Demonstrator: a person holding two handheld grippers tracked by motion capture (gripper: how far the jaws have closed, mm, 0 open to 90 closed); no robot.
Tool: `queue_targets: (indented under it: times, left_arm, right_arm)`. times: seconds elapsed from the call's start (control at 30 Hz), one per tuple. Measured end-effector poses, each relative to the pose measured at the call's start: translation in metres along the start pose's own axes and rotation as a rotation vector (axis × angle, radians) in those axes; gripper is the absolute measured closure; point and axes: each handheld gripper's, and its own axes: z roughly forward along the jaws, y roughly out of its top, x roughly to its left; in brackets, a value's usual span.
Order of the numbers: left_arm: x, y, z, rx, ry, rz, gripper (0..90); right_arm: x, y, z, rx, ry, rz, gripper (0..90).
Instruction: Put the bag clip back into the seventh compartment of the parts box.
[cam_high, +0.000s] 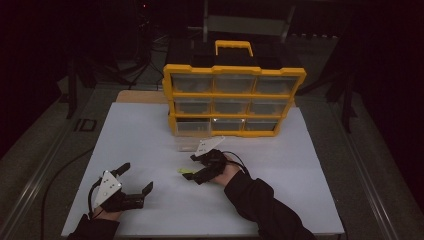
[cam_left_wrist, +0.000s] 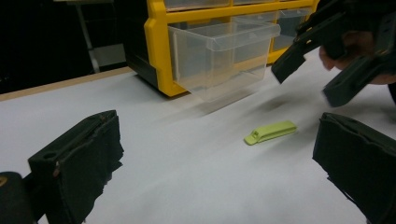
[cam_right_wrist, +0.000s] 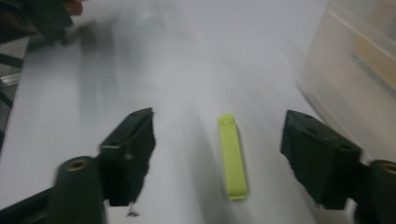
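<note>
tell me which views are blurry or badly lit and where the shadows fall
High view: dim overall, room black around the white table, yellow drawer cabinet the brightest thing. Left gripper view: sharp on the small lime-green plastic piece, the right gripper above it casting a soft shadow near the clear pulled-out drawer. Right gripper view: smeared at the edges, green piece still readable.

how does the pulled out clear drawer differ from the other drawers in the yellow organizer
The pulled-out clear plastic drawer juts forward from the bottom row of the yellow plastic organizer, its front resting over the white table; the other clear drawers sit flush in their slots. Its open top and side walls are exposed, while theirs show only front faces. All share the same clear plastic.
</note>
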Motion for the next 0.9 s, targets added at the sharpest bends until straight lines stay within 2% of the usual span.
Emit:
queue_targets:
  times: [0.4,0.53,0.6,0.63,0.7,0.73,0.83,0.9]
  left_arm:
    - [0.000,-0.001,0.000,0.002,-0.004,0.000,1.1]
    - [0.000,-0.001,0.000,0.005,-0.005,0.005,1.1]
    - [0.000,-0.001,0.001,0.005,-0.006,0.004,1.1]
    - [0.000,-0.001,0.001,0.006,-0.006,0.005,1.1]
    - [0.000,-0.001,0.001,0.006,-0.007,0.006,1.1]
    - [0.000,-0.001,0.001,0.006,-0.007,0.005,1.1]
    - [0.000,-0.001,0.000,0.007,-0.007,0.007,1.1]
    - [0.000,-0.002,0.001,0.007,-0.007,0.005,1.1]
  right_arm:
    - [-0.008,-0.001,0.025,0.081,0.007,-0.019,38.9]
    - [-0.008,-0.002,0.035,0.116,-0.024,-0.032,50.8]
    - [-0.007,-0.002,0.036,0.123,-0.026,-0.037,52.7]
    - [-0.007,-0.001,0.040,0.142,-0.036,-0.047,57.6]
    - [-0.007,-0.001,0.042,0.150,-0.036,-0.053,58.8]
    - [-0.007,0.000,0.045,0.162,-0.038,-0.057,63.1]
    - [-0.007,0.001,0.049,0.181,-0.039,-0.064,68.4]
    - [-0.006,0.001,0.050,0.189,-0.041,-0.076,69.5]
